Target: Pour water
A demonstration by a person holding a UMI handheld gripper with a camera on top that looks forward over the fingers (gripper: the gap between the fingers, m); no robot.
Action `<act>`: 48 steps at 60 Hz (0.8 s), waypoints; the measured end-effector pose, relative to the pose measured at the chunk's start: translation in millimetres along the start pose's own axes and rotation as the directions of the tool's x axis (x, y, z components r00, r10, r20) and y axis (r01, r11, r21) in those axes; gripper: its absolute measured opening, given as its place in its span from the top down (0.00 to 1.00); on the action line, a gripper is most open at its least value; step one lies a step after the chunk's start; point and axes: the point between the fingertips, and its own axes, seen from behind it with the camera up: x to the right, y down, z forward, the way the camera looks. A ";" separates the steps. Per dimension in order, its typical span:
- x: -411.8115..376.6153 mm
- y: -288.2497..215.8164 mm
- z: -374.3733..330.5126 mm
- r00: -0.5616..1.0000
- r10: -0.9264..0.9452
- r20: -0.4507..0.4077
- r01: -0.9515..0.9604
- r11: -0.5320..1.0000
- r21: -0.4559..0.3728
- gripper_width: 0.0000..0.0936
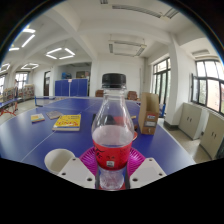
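Gripper closed on a bottle above a blue table.

The gripper (111,165) holds an upright clear plastic bottle (112,135) between its two fingers, both magenta pads (92,157) pressing against the lower body. The bottle has a black cap (113,80) and red liquid filling its lower part. Beyond the fingers lies the blue table (30,135); on it rest a yellow book (67,122), a small pale item (38,118) near the book, and an upright brown box (149,112) just beside the bottle.

bottle (112,135) between the tool (111,172) fingers, book (67,122) left behind, box (149,112) right behind
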 end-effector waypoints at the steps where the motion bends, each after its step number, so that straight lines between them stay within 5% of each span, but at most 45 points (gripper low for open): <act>1: -1.3 5.0 1.4 1.000 0.001 0.004 -0.001 1.000 -0.009 0.64; 15: 4.4 24.9 -6.2 0.998 0.053 -0.026 -0.053 0.999 -0.010 0.57; 22: 7.9 35.1 -4.9 0.998 0.060 -0.030 -0.062 0.996 -0.065 0.39; 26: 12.5 37.8 -15.3 0.996 0.066 -0.051 -0.071 0.993 -0.095 0.09; 35: 18.5 25.2 -42.8 0.992 0.045 -0.121 -0.063 0.987 -0.147 0.08; 48: -18.0 9.4 -171.6 0.988 0.050 -0.143 -0.082 0.970 -0.229 0.09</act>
